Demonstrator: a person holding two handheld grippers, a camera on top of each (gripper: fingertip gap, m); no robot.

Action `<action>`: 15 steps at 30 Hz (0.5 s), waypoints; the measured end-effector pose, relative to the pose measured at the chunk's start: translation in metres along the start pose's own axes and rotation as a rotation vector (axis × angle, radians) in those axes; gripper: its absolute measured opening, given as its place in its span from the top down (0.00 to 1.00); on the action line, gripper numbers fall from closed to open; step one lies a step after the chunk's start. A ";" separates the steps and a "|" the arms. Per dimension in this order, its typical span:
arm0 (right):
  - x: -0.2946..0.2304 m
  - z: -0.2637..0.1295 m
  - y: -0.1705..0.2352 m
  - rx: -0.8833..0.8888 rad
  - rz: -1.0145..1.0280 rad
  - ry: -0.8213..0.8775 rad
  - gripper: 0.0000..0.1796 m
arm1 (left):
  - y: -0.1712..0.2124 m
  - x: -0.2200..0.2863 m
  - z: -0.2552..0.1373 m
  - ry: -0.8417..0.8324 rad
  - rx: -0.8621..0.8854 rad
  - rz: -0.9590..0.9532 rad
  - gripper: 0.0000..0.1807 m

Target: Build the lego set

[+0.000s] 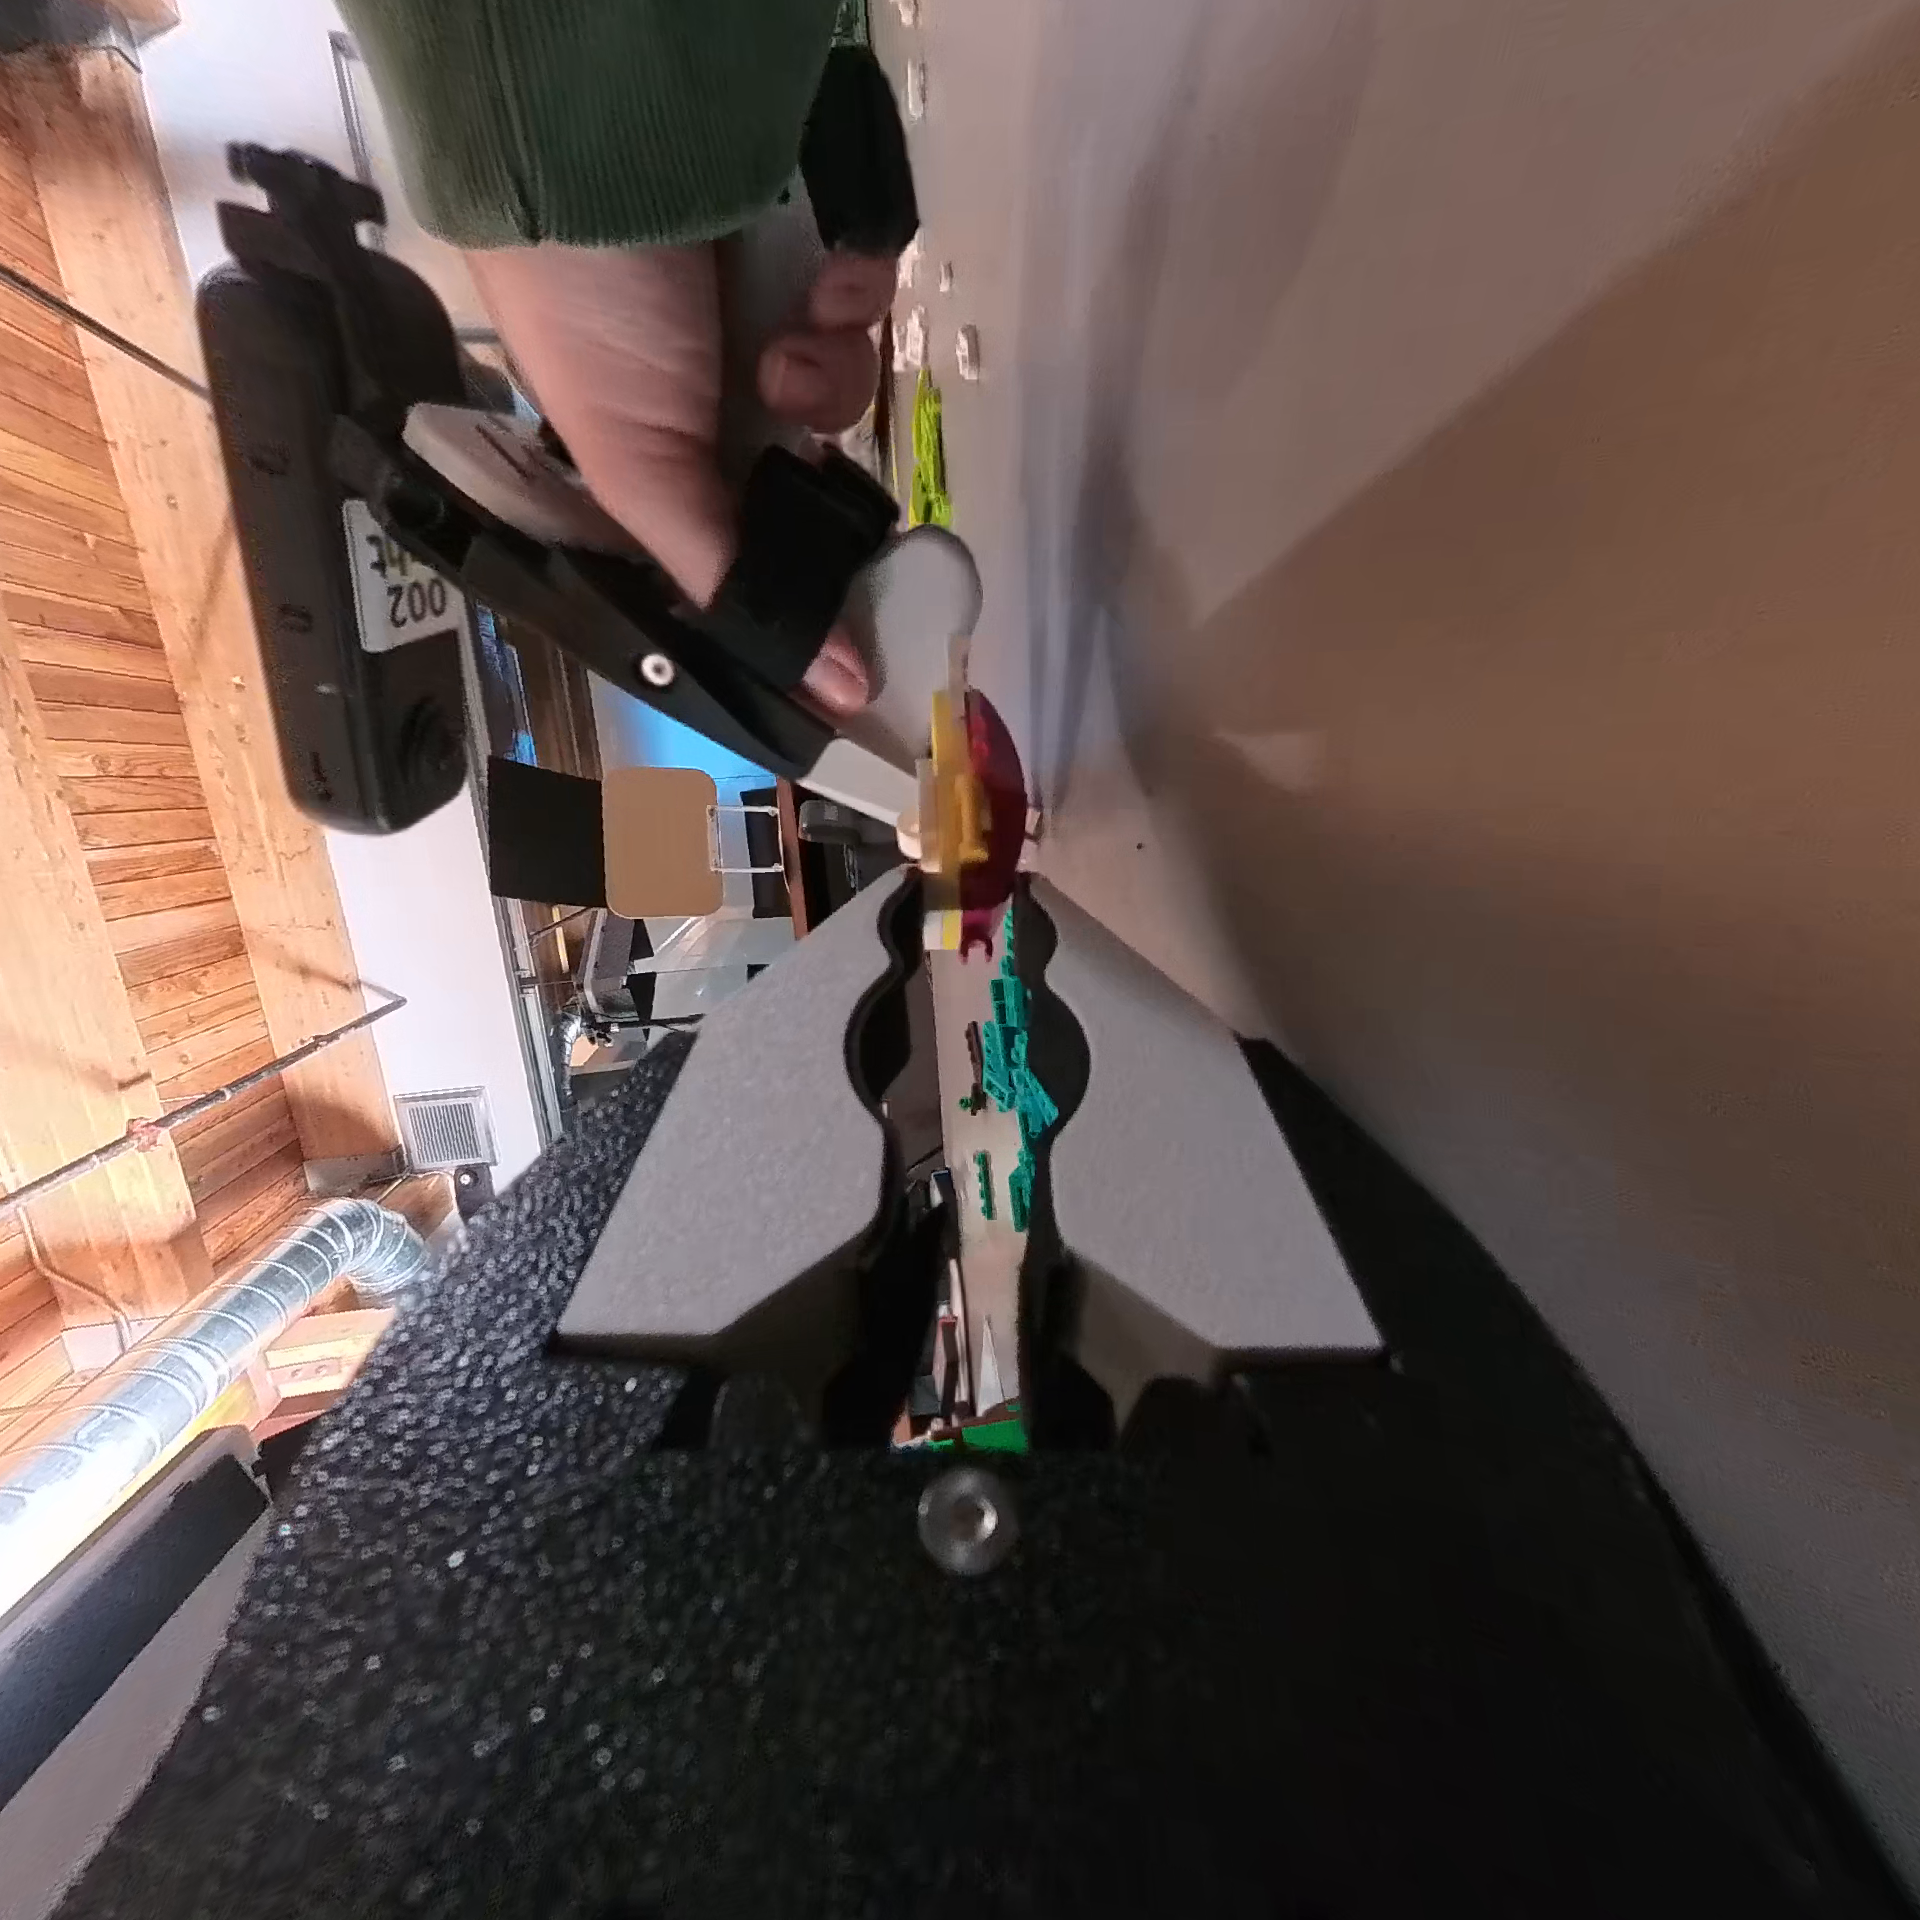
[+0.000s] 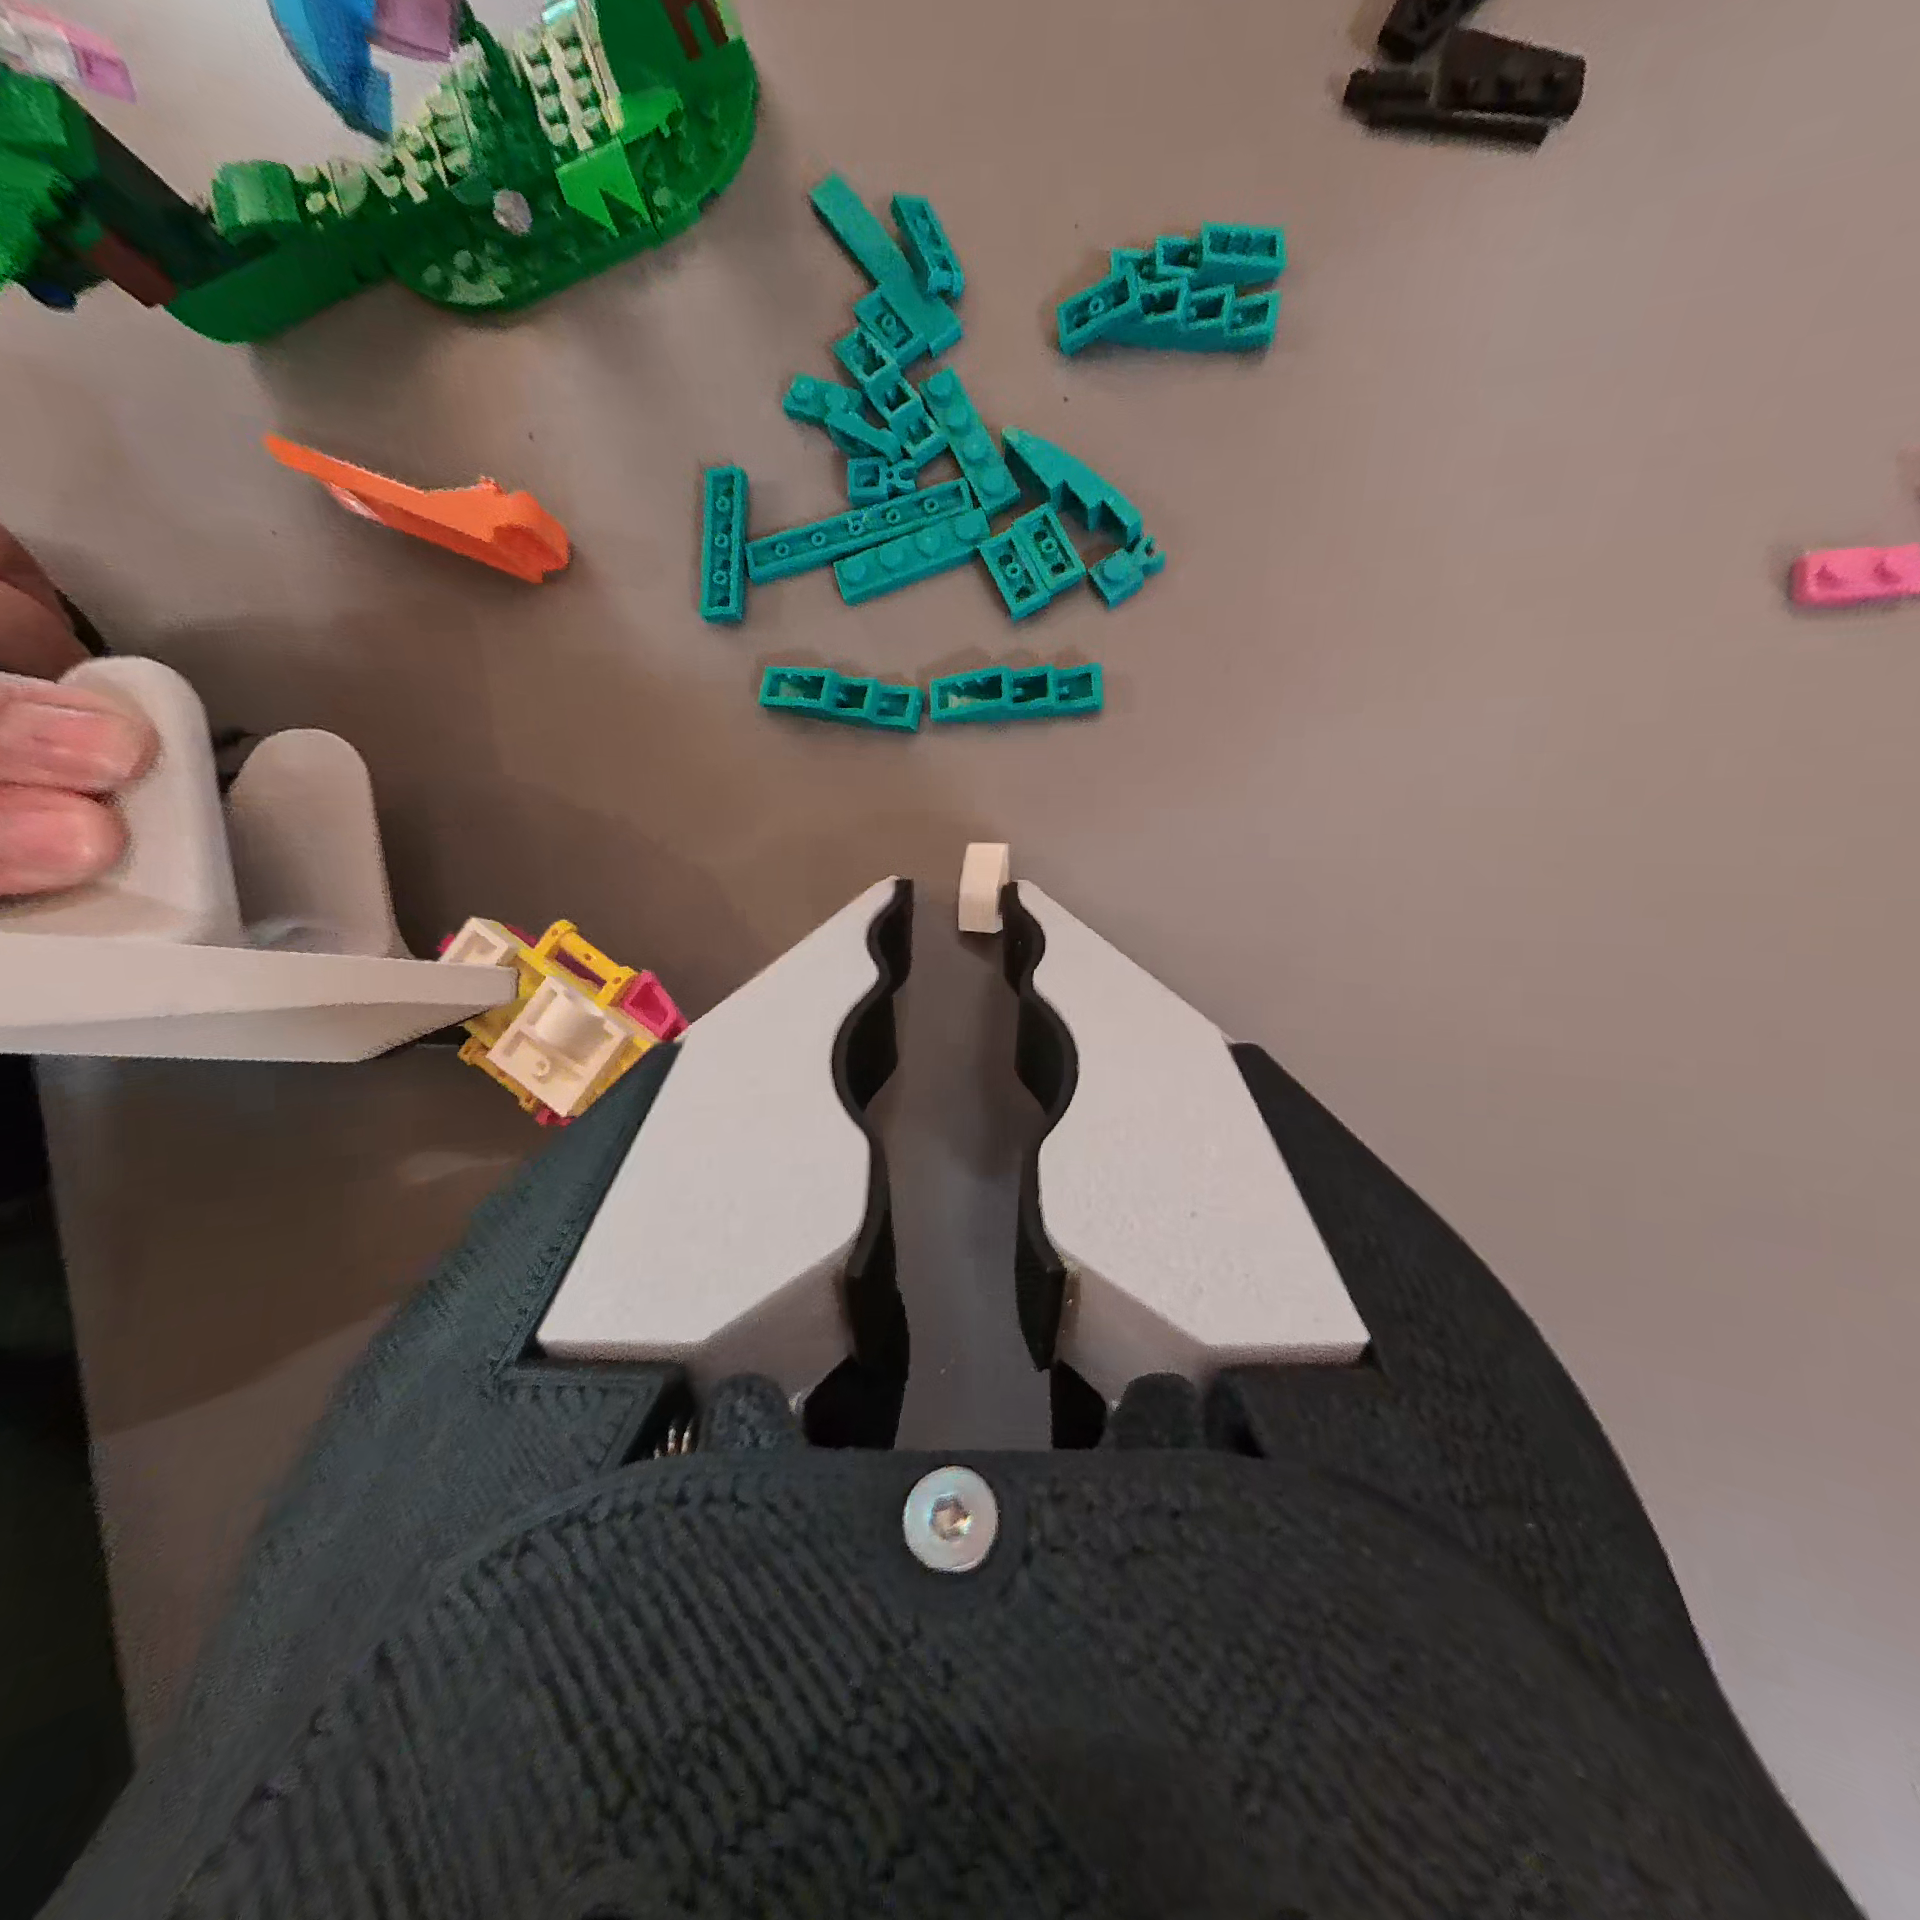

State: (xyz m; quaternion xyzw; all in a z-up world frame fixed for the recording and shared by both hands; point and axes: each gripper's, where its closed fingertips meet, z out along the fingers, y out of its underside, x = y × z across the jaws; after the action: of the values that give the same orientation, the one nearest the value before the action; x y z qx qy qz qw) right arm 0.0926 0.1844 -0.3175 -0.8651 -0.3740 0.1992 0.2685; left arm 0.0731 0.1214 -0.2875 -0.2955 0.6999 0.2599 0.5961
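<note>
My left gripper [image 1: 964, 883] is shut on a small yellow, magenta and white lego assembly [image 1: 966, 831] and holds it close to the grey table [image 1: 1455, 623]. The right wrist view shows the same assembly [image 2: 551, 1018] pinched at the tip of a flat grey left finger [image 2: 260, 997]. My right gripper [image 2: 961, 894] holds a small white round piece [image 2: 982, 888] at its very tips, its jaws narrow. That piece [image 1: 914, 831] sits just beside the assembly in the left wrist view, where a hand in a green sleeve holds the right gripper.
A pile of teal bricks [image 2: 914, 488] lies ahead on the table [image 2: 1455, 727]. A green lego model [image 2: 468, 208] stands at the far left, with an orange brick separator [image 2: 436, 509] near it. Black pieces [image 2: 1465, 83] and a pink piece [image 2: 1860, 577] lie to the right.
</note>
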 end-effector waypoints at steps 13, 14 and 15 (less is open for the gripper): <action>-0.068 -0.063 0.008 0.092 -0.438 -0.493 0.97 | -0.005 -0.006 -0.003 -0.039 0.023 0.020 0.92; -0.069 -0.064 0.012 0.067 -0.454 -0.504 0.97 | -0.006 -0.007 -0.003 -0.045 0.029 0.024 0.92; -0.069 -0.063 0.015 0.050 -0.465 -0.506 0.97 | -0.007 -0.008 -0.004 -0.051 0.035 0.028 0.92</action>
State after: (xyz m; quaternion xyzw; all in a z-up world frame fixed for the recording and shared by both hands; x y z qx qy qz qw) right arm 0.0911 0.1036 -0.2676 -0.6732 -0.6108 0.3500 0.2263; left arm 0.0764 0.1143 -0.2793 -0.2687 0.6928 0.2633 0.6152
